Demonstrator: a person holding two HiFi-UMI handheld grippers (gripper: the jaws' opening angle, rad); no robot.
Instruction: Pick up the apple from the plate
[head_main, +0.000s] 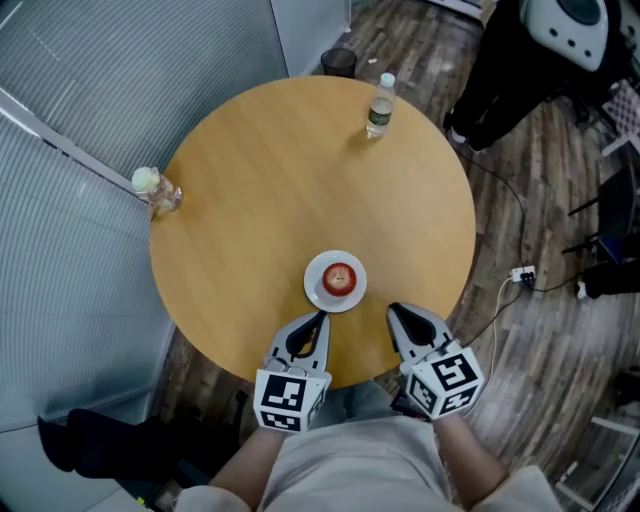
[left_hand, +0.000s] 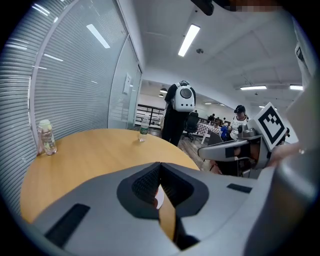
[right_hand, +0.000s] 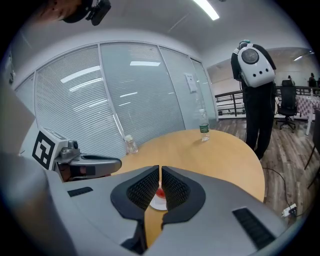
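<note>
A red apple (head_main: 339, 279) rests on a small white plate (head_main: 318, 290) near the front edge of the round wooden table (head_main: 260, 190). My left gripper (head_main: 320, 318) is shut and empty, its tip just short of the plate's near left rim. My right gripper (head_main: 392, 308) sits to the plate's right, jaws together, holding nothing. In the right gripper view, a sliver of the apple (right_hand: 160, 193) and the plate (right_hand: 159, 204) shows behind the closed right gripper (right_hand: 160, 168). In the left gripper view, the shut left gripper (left_hand: 160, 165) hides all but a white sliver of plate (left_hand: 159, 199).
A water bottle (head_main: 379, 105) stands at the table's far edge. A small jar (head_main: 158, 190) stands at its left edge by the glass wall. A dark bin (head_main: 338, 62) sits on the floor beyond. A person in black (head_main: 520, 70) stands far right; cables (head_main: 520, 275) lie on the floor.
</note>
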